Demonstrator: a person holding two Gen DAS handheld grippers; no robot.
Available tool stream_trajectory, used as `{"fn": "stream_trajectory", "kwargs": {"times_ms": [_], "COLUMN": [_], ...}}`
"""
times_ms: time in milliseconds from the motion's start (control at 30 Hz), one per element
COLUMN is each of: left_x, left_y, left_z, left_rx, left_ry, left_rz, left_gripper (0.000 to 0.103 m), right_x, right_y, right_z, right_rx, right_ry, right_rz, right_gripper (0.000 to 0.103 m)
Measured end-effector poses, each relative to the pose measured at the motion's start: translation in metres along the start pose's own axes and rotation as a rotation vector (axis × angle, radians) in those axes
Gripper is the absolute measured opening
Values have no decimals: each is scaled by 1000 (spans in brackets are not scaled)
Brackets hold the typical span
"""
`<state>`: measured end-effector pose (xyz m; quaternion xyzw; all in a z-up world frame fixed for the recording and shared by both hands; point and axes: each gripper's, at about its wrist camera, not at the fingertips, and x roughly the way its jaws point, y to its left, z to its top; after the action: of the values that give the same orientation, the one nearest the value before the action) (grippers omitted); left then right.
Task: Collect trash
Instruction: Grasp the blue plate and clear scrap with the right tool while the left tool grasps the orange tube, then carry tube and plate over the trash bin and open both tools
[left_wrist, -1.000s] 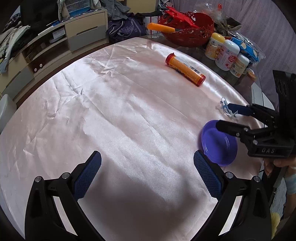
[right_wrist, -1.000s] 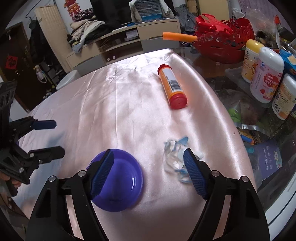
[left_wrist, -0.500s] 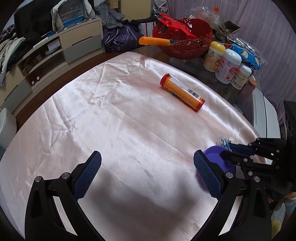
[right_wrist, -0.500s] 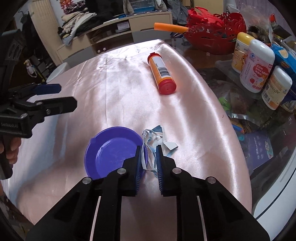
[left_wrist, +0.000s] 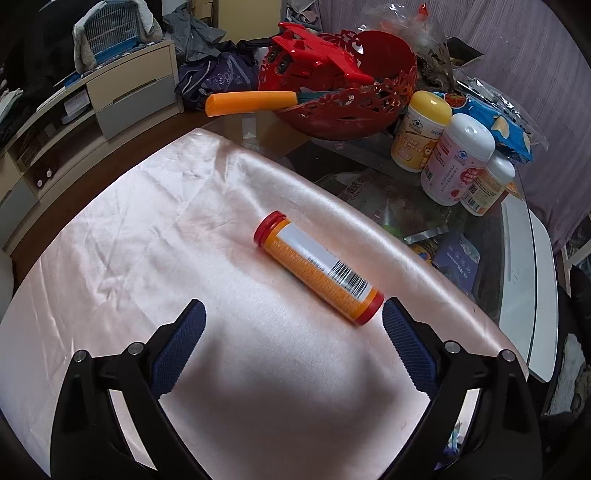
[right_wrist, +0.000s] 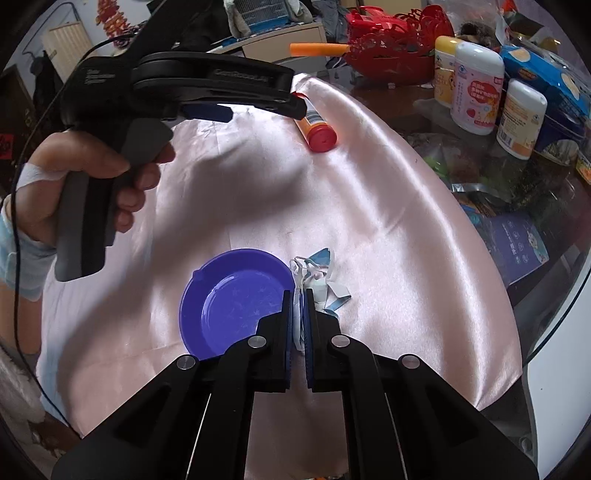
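Crumpled wrapper (right_wrist: 316, 275) between right jaws

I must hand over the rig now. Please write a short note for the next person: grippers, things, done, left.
Right gripper: shut on the crumpled wrapper, beside the purple plate, not yet in it.
Left gripper: open, empty, just short of the orange tube lying on the pink cloth.
Done: wrapper gripped.
Left: probably drop it in the plate, then collect the tube.
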<state>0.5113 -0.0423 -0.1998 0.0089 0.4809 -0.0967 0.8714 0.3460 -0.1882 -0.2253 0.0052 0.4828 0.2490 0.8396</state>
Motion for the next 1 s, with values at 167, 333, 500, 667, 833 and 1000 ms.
{"fn": "stream_trajectory", "kwargs": {"times_ms": [167,333,500,667,833,1000], "left_x": [27,44,35,26,5,-37], "left_y": [-13,-20,-7,13,17,8], "left_z": [11,11,6,-3,-28,-57], "left_rx": [-20,-18,8,20,39,55], "left_ry": [26,46,25,40,47,17], "left_rz": [-7,31,46,17,-9,-24], "left_gripper": [82,78,42,30,28,26], "right_x": [0,-1,1,2,-1,-21], "right_y": [0,-3,-4,-4,6,14], "right_z": [-3,-3,-2,-2,-1,-16], "right_rx": [52,94,97,114,91,92], "right_ry": [-25,-32,-28,-31,-11,-14], "right_rz": [-5,4,10,1,-34,-57], "right_gripper": [7,7,6,6,5,5]}}
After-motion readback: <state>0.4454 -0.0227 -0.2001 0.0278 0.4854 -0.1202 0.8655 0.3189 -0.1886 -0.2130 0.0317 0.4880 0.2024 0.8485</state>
